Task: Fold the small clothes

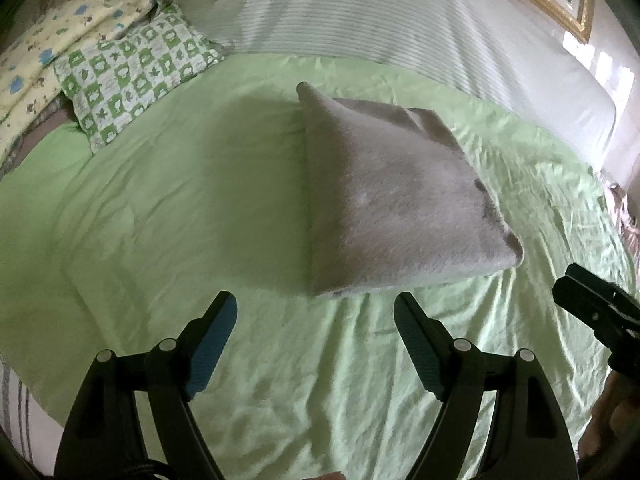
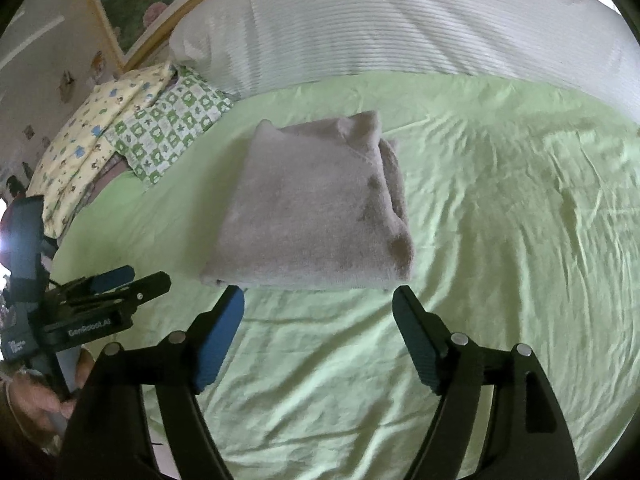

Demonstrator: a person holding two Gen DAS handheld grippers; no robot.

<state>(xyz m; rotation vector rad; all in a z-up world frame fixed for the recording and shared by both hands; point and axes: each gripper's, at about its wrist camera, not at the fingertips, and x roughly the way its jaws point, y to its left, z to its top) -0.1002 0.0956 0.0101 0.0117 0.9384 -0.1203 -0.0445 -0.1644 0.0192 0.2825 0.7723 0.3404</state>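
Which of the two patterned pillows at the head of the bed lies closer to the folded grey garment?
The green-and-white checked pillow; the yellow printed pillow lies beyond it, farther from the garment.

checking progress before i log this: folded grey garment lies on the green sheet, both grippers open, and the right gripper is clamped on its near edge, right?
Not quite. The right gripper is not clamped on anything: the right wrist view shows its jaws spread, just short of the grey garment. The rest holds: it lies folded on the green sheet, and the left gripper is open too.
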